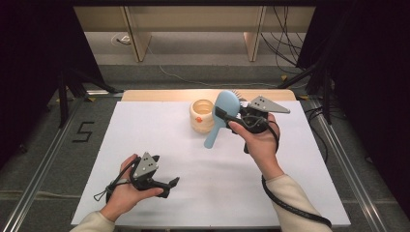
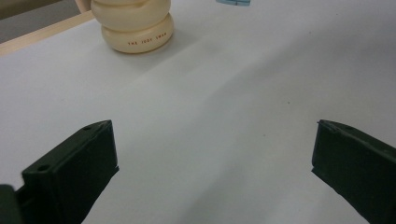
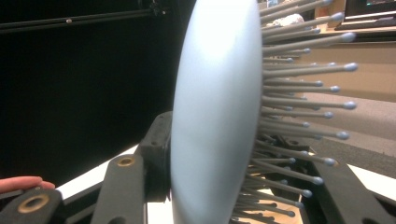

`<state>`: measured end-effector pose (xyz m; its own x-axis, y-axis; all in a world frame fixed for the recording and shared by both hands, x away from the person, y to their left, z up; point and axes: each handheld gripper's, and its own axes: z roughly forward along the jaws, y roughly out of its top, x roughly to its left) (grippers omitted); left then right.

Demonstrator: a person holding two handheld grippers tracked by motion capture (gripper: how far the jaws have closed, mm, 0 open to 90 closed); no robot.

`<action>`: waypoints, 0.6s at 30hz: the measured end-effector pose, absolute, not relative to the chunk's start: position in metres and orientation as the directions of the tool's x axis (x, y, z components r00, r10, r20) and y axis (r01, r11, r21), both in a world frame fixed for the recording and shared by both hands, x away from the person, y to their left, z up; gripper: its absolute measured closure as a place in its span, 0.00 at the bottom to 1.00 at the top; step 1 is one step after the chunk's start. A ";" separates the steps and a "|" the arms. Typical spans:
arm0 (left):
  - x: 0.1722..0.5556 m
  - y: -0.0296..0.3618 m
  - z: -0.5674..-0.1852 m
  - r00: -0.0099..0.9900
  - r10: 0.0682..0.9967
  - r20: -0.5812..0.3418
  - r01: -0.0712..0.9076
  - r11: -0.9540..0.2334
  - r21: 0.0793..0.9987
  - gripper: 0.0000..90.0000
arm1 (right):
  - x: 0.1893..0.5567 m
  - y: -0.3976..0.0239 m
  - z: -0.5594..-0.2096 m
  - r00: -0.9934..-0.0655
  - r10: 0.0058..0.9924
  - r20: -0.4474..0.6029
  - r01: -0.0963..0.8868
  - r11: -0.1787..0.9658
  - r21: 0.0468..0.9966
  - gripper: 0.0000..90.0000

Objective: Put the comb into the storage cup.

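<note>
A light blue hairbrush (image 1: 223, 116) is held above the far half of the table (image 1: 164, 140), clamped at its head by the right tool (image 1: 231, 117); its handle slopes down toward the near left. In the right gripper view the jaws press the brush head from both sides, bristles (image 3: 299, 93) pointing right. Just left of the brush stands a cream ribbed jar (image 1: 202, 116), open-topped, on the white surface; whether they touch cannot be told. The left tool (image 1: 170, 186) rests at the near left corner, released, its jaws wide apart over bare surface. The white sheet covers the table except for a wooden strip (image 1: 159, 94) along the far edge. Beyond lie grey floor (image 1: 193, 72), loose cables (image 1: 285, 43) and pale furniture legs (image 1: 138, 38); dark curtains (image 1: 34, 58) flank both sides.
</note>
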<state>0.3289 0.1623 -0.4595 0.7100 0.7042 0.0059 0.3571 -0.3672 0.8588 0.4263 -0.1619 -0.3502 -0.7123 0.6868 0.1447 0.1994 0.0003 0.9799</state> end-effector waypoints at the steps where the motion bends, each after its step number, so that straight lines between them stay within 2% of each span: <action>1: 0.329 0.162 -0.460 0.710 0.704 0.006 0.357 -0.367 0.859 0.00 | 0.426 -0.162 -0.350 -0.712 0.687 0.145 0.201 0.002 0.980 0.58; 18: 0.329 0.162 -0.460 0.707 0.708 0.001 0.361 -0.362 0.860 0.00 | 0.432 -0.158 -0.341 -0.711 0.689 0.138 0.193 0.002 0.981 0.58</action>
